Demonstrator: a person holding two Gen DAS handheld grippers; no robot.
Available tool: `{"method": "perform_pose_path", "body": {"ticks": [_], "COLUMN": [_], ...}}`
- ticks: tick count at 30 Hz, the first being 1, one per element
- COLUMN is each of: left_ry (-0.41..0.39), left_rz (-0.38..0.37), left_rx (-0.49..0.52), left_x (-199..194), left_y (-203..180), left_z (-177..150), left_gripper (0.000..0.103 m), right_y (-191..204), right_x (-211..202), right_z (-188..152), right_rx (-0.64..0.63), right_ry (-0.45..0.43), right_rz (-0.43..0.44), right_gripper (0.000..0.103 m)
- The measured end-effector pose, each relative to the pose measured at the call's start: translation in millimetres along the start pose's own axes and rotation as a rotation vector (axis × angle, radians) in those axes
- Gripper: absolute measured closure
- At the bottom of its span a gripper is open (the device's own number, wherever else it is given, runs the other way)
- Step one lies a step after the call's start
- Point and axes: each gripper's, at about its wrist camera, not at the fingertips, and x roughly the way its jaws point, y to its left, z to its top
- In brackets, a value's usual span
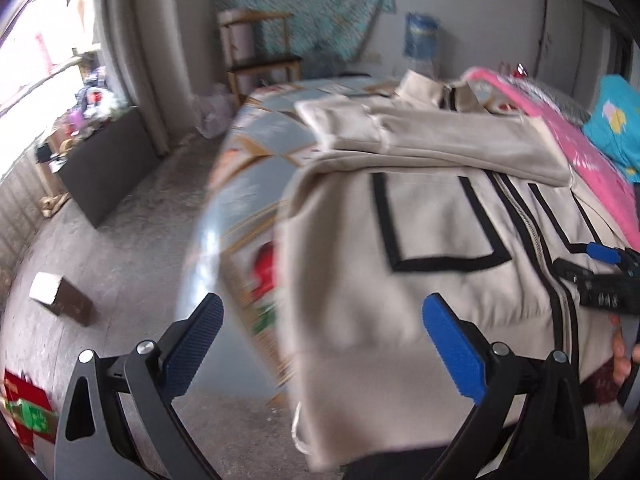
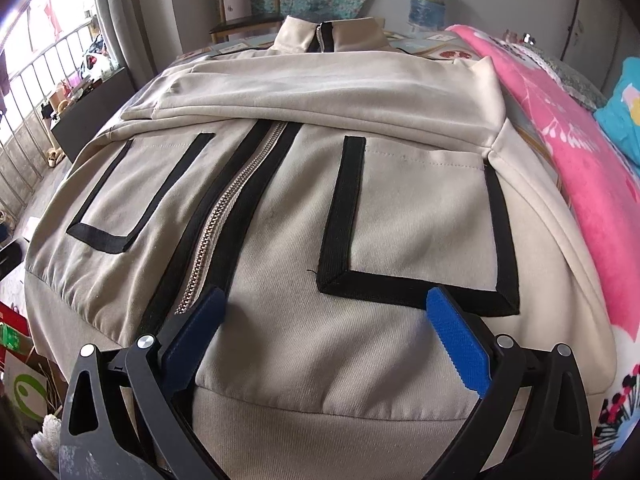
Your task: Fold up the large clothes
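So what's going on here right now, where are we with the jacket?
A beige zip-up jacket with black trim lies front-up on the bed, beside a pink blanket. Its sleeves are already folded across the chest. The right gripper is open, low over the hem area next to the metal zipper, holding nothing. The left gripper is also open, at the jacket's left edge. The bottom-to-top fold is not yet done.

Looks like somebody's bedroom at home: a bed (image 1: 256, 128) wearing a patterned sheet is sitting beside a pink blanket (image 2: 576, 168), floral fabric (image 1: 304, 4) is hanging on the wall, and a wooden chair (image 2: 244, 8) is standing behind it.
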Motion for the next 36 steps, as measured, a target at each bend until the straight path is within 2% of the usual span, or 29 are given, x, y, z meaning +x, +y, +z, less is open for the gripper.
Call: {"method": "perform_pose_path", "body": {"ticks": [4, 7, 8, 13, 15, 20, 23, 24, 27, 29, 34, 36], "left_ry": [-0.017, -0.003, 0.001, 0.033, 0.045, 0.139, 0.194, 0.206, 0.216, 0.209, 0.166, 0.179], "left_rz": [0.026, -0.017, -0.036, -0.134, -0.185, -0.345, -0.404, -0.416, -0.445, -0.441, -0.474, -0.479], "left_rx": [-0.054, -0.103, -0.118, -0.171, -0.178, -0.23, -0.276, -0.286, -0.278, -0.238, -0.222, -0.232], "left_x": [-23.7, -30.9, -30.9, -18.6, -12.1, 14.9, 31.1, 34.5, 35.2, 28.6, 4.7, 7.3], "left_y": [22.2, 28.2, 28.2, 23.6, 22.4, 25.5, 28.0, 28.1, 25.8, 22.3, 28.6, 30.2], "left_z": [-33.6, -57.9, -63.1, -71.2, -71.5, -75.4, -77.5, -77.4, -76.2, -72.7, -66.4, -64.8], "left_gripper": [0.005, 0.006, 0.009, 0.017, 0.023, 0.043, 0.055, 0.057, 0.075, 0.088, 0.091, 0.091], "right_y": [0.1, 0.1, 0.2, 1.1, 1.3, 1.3, 1.2, 1.0, 0.5, 0.5, 0.7, 0.8], "right_x": [0.1, 0.6, 1.0, 2.3, 2.6, 2.9, 3.1, 3.2, 3.8, 3.9, 4.0, 4.3], "right_z": [0.2, 1.9, 2.3, 4.7, 5.4, 5.6, 5.8, 5.9, 6.6, 6.4, 6.6, 6.5], "right_rx": [-0.005, -0.003, -0.003, -0.001, 0.0, 0.002, 0.001, 0.001, 0.001, 0.001, 0.001, 0.0], "right_ry": [0.008, 0.023, 0.026, 0.04, 0.045, 0.047, 0.05, 0.052, 0.056, 0.057, 0.057, 0.057], "right_rz": [0.002, 0.002, 0.001, -0.001, -0.001, -0.002, -0.002, -0.002, -0.002, -0.002, -0.002, -0.002], "right_gripper": [0.006, 0.006, 0.006, 0.006, 0.006, 0.006, 0.006, 0.006, 0.006, 0.006, 0.006, 0.006]}}
